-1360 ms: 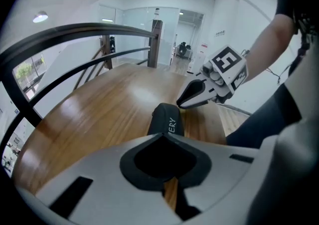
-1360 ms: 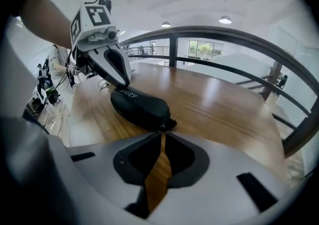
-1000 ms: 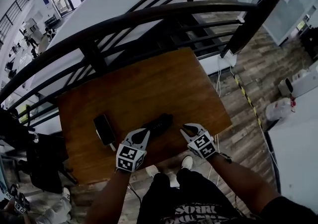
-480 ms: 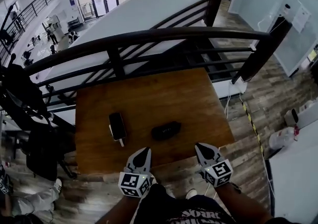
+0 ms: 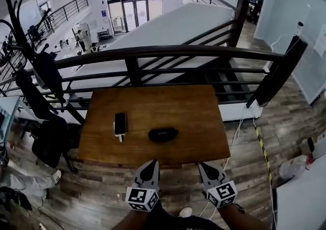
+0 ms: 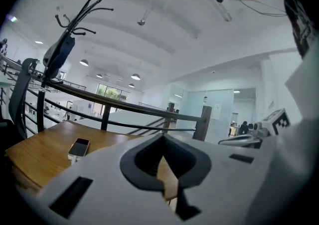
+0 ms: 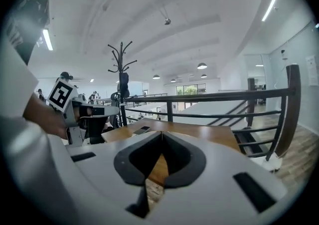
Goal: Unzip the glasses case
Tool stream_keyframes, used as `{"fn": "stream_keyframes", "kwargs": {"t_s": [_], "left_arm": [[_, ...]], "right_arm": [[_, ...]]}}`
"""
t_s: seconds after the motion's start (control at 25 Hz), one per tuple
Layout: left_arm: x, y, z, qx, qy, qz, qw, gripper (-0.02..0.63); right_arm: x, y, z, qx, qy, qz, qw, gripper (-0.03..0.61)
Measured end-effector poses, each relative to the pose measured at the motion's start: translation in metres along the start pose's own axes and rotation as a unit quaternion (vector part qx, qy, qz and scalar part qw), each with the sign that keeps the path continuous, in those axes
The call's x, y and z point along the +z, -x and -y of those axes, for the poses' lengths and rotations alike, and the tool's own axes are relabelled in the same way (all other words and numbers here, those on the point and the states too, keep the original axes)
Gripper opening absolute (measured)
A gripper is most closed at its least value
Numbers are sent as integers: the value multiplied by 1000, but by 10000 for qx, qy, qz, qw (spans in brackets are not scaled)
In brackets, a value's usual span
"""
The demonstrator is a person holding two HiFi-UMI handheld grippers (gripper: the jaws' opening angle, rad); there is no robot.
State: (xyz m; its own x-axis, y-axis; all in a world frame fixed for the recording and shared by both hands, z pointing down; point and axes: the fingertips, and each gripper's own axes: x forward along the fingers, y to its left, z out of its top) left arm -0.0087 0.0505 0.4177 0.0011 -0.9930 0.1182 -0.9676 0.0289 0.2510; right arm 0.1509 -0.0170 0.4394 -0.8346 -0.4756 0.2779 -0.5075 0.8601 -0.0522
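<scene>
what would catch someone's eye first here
A small wooden table stands against a dark railing, with a black glasses case lying near its middle and a phone to the case's left. The left gripper and right gripper hang shut and empty, short of the table's near edge.

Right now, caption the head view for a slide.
Left gripper and right gripper, shut, short of table; glasses case beside phone.

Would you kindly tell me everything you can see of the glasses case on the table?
The glasses case is small, dark and oval, lying flat on the wooden table toward its near edge, right of the phone and apart from it. Its zip is too small to make out. Neither the left gripper nor the right gripper touches it.
</scene>
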Motion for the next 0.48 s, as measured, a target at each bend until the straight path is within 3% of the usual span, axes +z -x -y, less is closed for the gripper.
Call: {"fn": "stream_keyframes", "kwargs": {"t_s": [0.32,0.48], "left_arm": [[5,74,34,454,-139,-66,9989,3],[-2,93,44,450,-258,-117,9986,3]], "right_arm": [[-3,57,-22,296,-210,27,9993,0],[-2,69,-42,277,-139,146,9994,0]]}}
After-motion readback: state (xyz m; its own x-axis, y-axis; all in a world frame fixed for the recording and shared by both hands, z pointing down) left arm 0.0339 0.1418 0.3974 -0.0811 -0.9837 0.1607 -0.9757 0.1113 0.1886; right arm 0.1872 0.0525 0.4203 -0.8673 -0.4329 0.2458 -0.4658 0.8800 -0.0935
